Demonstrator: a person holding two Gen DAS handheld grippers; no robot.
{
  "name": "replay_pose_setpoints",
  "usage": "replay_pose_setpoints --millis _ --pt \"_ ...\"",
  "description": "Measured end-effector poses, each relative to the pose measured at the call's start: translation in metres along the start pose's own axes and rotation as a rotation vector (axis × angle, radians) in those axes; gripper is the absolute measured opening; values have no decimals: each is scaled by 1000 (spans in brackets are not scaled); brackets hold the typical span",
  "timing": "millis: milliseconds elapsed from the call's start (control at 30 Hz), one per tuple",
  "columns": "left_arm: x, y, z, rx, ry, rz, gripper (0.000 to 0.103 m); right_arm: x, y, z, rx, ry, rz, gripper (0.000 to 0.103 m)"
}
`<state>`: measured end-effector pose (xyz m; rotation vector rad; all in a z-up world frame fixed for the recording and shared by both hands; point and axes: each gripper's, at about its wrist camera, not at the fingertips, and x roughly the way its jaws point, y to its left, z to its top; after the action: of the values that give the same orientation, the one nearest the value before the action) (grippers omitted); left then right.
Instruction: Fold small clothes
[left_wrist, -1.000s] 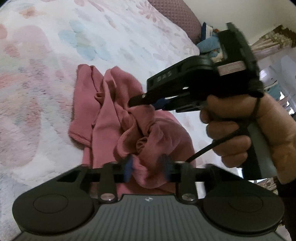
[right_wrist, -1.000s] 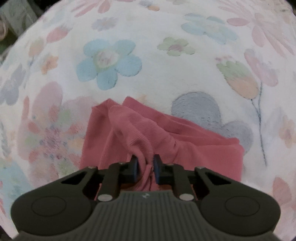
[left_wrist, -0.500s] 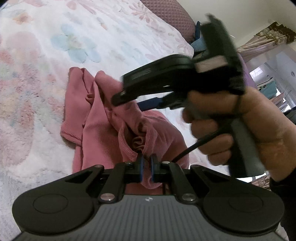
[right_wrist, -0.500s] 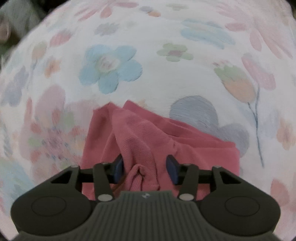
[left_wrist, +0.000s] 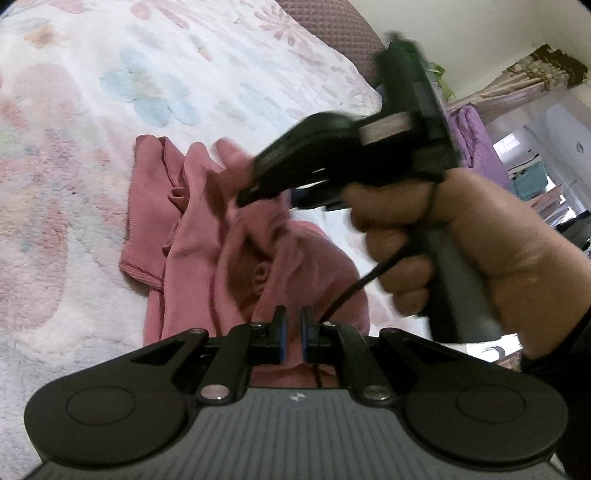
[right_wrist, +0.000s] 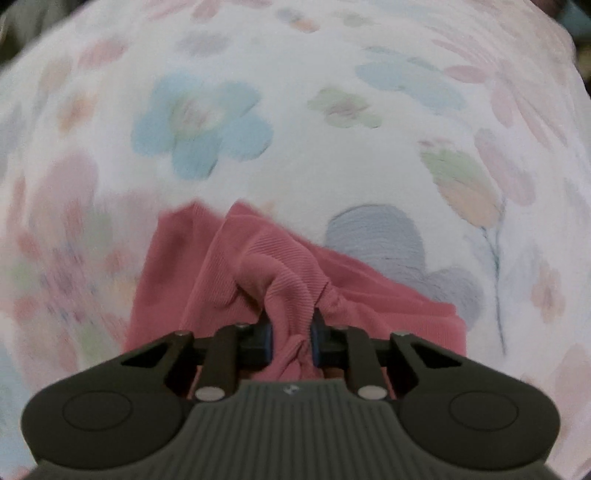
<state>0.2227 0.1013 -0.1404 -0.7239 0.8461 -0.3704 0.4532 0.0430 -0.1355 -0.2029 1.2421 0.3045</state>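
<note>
Pink garment (right_wrist: 295, 266): crumpled, ribbed knit, lying on floral blanket (right_wrist: 295, 155). Left gripper (left_wrist: 291, 334): jaws pressed nearly together at garment's near edge, pinching cloth. Right gripper (right_wrist: 291, 341): jaws just closed in, clamping a bunched fold betw. pads. Person's hand (left_wrist: 461, 251) on its handle, blurred.

bed: floral fleece blanket (left_wrist: 229, 85) | headboard: mauve (left_wrist: 332, 26) | curtain (left_wrist: 535, 85) | wall: pale (left_wrist: 480, 33)
</note>
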Motion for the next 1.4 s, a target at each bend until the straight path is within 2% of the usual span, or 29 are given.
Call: replay_pose_setpoints --millis 133,200,233,267,333,567,633,667,700,733,833,1000,1167,1267,1333,1400 --pt "-6 -4 -6 15 -15 23 10 -19 -33 -3 119 -28 78 13" --pt "-15 -7 -10 40 -55 34 28 -25 -41 -5 146 -38 95 13" --pt "-20 -9 -12 52 -77 33 43 -29 -45 -6 158 -43 106 13" --pt "-23 -11 -14 64 -96 31 54 -31 -49 -8 166 -47 114 13" --pt "-24 -12 -15 96 -111 35 59 -32 -54 -9 181 -53 128 13" --pt "17 -6 -8 68 -26 78 59 -39 -58 -16 179 -66 151 13" --pt "28 0 -5 53 -7 40 56 -41 -58 -16 175 -70 156 13" --pt "33 3 -5 57 3 5 33 -42 -59 -17 175 -71 157 13" --pt "36 1 -3 69 15 -7 16 -43 -59 -16 176 -72 156 13" --pt "39 -1 -1 79 26 -12 9 -42 -61 -15 175 -73 157 13" --pt "30 -2 1 80 6 -54 9 -47 -63 -14 176 -79 154 13" --pt "-2 22 10 -32 -41 -92 9 -55 -54 -6 174 -94 183 13" --pt "-21 45 17 -56 -74 -51 9 -55 -18 9 128 -101 208 13" --pt "-17 63 16 -99 -41 -21 9 -43 8 16 90 -80 184 15" --pt "-12 74 14 -128 -21 5 9 -27 22 19 77 -46 155 22" --pt "-9 82 11 -142 -12 31 9 -10 33 20 78 -18 160 23"
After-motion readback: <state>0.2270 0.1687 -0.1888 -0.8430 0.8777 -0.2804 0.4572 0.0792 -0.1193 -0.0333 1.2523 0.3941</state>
